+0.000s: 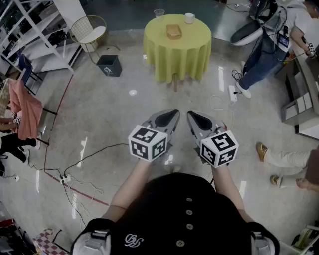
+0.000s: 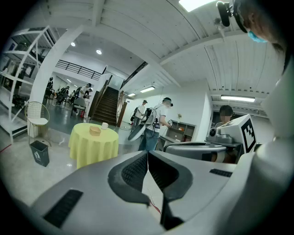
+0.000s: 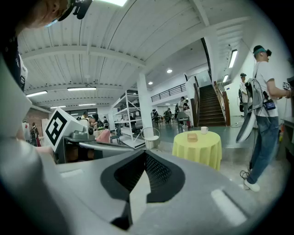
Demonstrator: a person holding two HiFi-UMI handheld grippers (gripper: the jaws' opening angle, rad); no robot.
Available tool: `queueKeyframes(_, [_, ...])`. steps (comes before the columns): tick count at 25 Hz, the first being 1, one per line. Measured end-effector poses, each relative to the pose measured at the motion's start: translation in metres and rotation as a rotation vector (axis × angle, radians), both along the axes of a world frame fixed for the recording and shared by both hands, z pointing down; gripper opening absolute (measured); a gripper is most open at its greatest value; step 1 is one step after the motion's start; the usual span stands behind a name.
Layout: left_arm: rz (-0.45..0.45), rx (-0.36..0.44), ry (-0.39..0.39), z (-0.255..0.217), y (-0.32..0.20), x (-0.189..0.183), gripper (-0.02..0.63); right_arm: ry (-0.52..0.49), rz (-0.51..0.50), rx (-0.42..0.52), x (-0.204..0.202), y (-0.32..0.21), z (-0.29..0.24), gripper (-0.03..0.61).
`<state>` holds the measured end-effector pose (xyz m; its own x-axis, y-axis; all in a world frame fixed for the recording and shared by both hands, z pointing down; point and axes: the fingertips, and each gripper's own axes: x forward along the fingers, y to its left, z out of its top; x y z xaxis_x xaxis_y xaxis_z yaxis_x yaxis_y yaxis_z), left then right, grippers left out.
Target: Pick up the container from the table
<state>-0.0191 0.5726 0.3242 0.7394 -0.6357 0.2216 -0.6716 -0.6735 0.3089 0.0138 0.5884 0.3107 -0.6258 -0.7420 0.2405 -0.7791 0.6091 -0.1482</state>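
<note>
A tan, woven-looking container (image 1: 174, 32) lies on a round table under a yellow-green cloth (image 1: 177, 50), far ahead across the floor. It also shows small in the left gripper view (image 2: 95, 131) and the right gripper view (image 3: 192, 137). My left gripper (image 1: 175, 114) and right gripper (image 1: 190, 115) hang side by side in front of my body, both shut and empty, well short of the table. Their jaws meet in a closed line in each gripper view (image 2: 148, 153) (image 3: 145, 153).
A white cup (image 1: 189, 18) and a clear glass (image 1: 159, 13) stand on the table's far edge. A wire chair (image 1: 88, 31) and dark bin (image 1: 110, 65) sit left of it. Cables and a power strip (image 1: 232, 93) lie on the floor. A person (image 1: 271, 47) stands at right; shelving (image 1: 32, 35) at left.
</note>
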Motion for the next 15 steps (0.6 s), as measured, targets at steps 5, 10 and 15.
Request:
queueKeyframes(5, [0.0,0.0,-0.002,0.001,-0.007,0.005,0.014,0.004,0.001,0.001,0.007,-0.008,0.001,0.005])
queueKeyframes(10, [-0.001,-0.005,0.006,0.003,-0.014,0.014,0.014,0.0,0.001,0.001,0.014,-0.016,0.003,0.005])
queueKeyframes(15, [-0.013,-0.007,0.02,0.003,-0.027,0.023,0.014,-0.054,0.037,0.014,0.03,-0.031,-0.001,0.005])
